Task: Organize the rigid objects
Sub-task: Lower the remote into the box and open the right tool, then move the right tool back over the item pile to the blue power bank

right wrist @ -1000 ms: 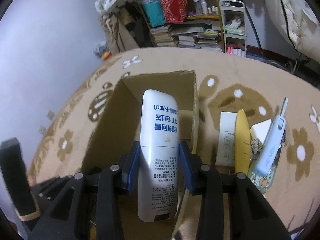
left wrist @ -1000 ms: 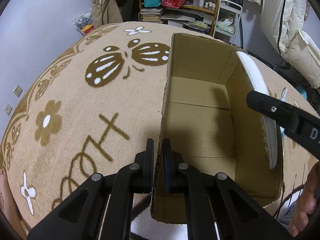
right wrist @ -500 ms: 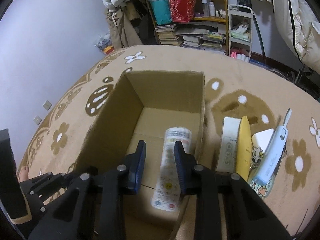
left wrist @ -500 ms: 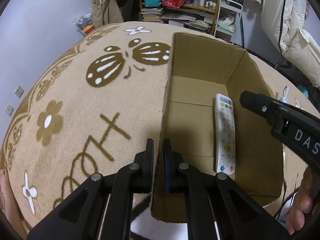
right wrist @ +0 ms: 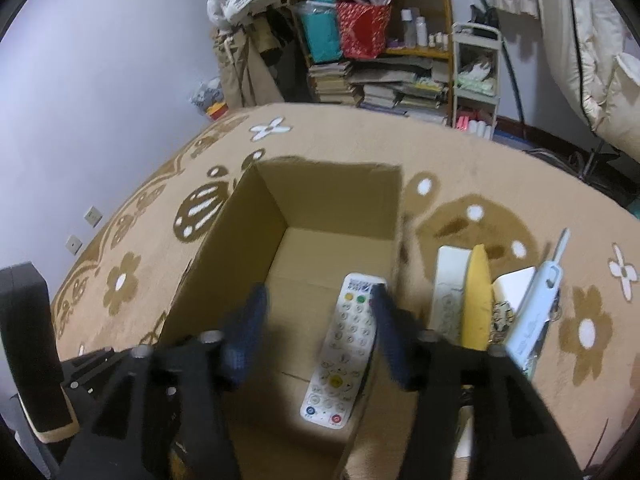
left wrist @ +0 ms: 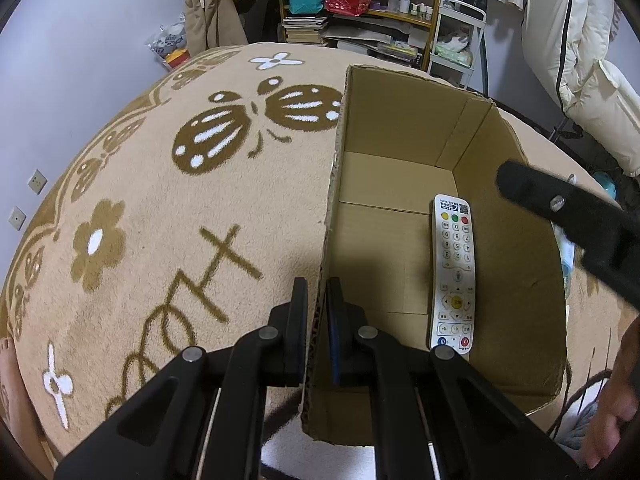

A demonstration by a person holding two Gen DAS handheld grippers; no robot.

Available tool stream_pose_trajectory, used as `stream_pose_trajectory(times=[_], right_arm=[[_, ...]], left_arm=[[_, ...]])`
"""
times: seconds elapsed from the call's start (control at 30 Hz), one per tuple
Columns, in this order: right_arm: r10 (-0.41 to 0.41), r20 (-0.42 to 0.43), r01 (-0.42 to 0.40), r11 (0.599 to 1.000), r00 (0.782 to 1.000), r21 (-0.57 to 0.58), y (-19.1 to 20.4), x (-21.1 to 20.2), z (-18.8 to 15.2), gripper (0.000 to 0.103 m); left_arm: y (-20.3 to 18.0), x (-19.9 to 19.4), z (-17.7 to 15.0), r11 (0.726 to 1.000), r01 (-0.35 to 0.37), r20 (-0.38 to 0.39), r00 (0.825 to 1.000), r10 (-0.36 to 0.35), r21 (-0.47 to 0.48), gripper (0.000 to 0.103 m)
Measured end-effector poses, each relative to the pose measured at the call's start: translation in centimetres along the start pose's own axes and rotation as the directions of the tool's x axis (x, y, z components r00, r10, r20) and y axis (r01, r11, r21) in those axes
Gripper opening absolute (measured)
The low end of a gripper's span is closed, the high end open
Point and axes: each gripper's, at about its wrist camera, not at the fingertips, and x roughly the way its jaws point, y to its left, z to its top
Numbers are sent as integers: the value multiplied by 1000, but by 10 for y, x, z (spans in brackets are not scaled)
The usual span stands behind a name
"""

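the left gripper (left wrist: 317, 308) is clenched on the box (left wrist: 400, 148) wall. the right gripper (right wrist: 318, 320) has just been spreading, empty, above the remote (left wrist: 453, 272) lying on the box floor. withdrawing sideways could snag the right wall and tip the box.

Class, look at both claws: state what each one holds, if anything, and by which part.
The left claw is shut on the cardboard box, gripping its near side wall's top edge. The right claw holds nothing; its jaws have just opened.
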Motion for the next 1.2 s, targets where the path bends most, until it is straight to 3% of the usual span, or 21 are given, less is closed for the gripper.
stream_pose_trajectory(times=[0.13, 0.37, 0.67, 0.93, 1.2], right_arm=[[-2, 32, 1, 999, 999, 40, -14, -7, 5, 90], [-52, 71, 44, 993, 996, 110, -38, -15, 11, 103], [-150, 49, 140, 975, 987, 171, -73, -10, 14, 103], [-242, 12, 234, 947, 970, 222, -99, 4, 8, 103], [-331, -31, 330, 922, 943, 202, -113, 14, 5, 103]], left_arm=[[0, 0, 0, 1000, 0, -1, 1000, 0, 0, 8], [0, 0, 0, 1000, -1, 0, 1000, 1, 0, 10], [0, 0, 0, 1000, 0, -1, 1000, 0, -1, 10], [0, 0, 0, 1000, -2, 0, 1000, 2, -1, 10], [-1, 1, 0, 1000, 0, -2, 1000, 0, -2, 10]])
